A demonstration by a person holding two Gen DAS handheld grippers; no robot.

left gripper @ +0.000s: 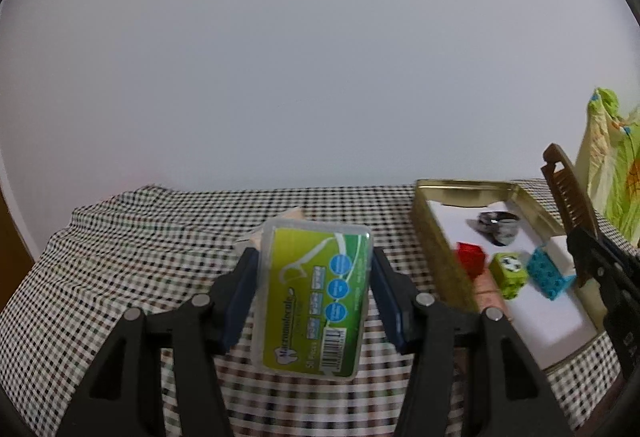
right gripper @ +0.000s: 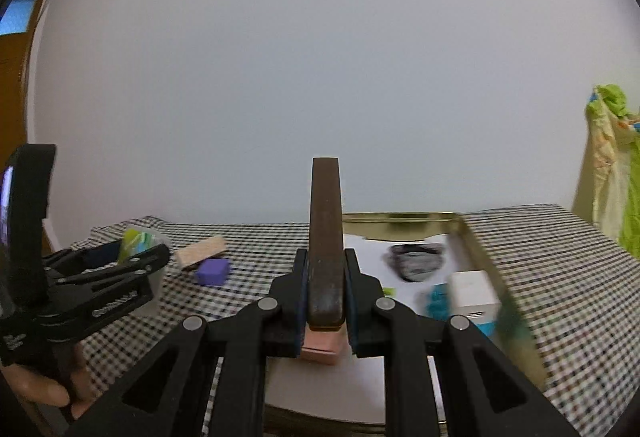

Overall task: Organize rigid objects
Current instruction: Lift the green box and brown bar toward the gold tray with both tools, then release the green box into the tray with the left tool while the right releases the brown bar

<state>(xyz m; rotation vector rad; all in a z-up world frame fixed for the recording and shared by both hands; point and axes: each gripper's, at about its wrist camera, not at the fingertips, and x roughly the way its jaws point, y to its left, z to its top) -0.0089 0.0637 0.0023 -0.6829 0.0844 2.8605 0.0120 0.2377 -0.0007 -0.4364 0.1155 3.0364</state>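
My left gripper (left gripper: 314, 291) is shut on a clear floss-pick box with a green label (left gripper: 314, 301), held above the checkered cloth. It also shows at the left of the right wrist view (right gripper: 120, 257). My right gripper (right gripper: 325, 293) is shut on a brown comb (right gripper: 326, 241), held upright over the gold tin (right gripper: 476, 237). The comb also shows in the left wrist view (left gripper: 568, 193). The tin (left gripper: 440, 253) holds a red block (left gripper: 472, 257), a green block (left gripper: 510, 273), a blue block (left gripper: 546, 273) and a grey-black object (left gripper: 498, 225).
A purple block (right gripper: 213, 271) and a wooden block (right gripper: 200, 251) lie on the cloth left of the tin. A pink block (right gripper: 322, 349) and a white box (right gripper: 472, 293) sit in the tin. Green-yellow fabric (right gripper: 612, 165) hangs at the right.
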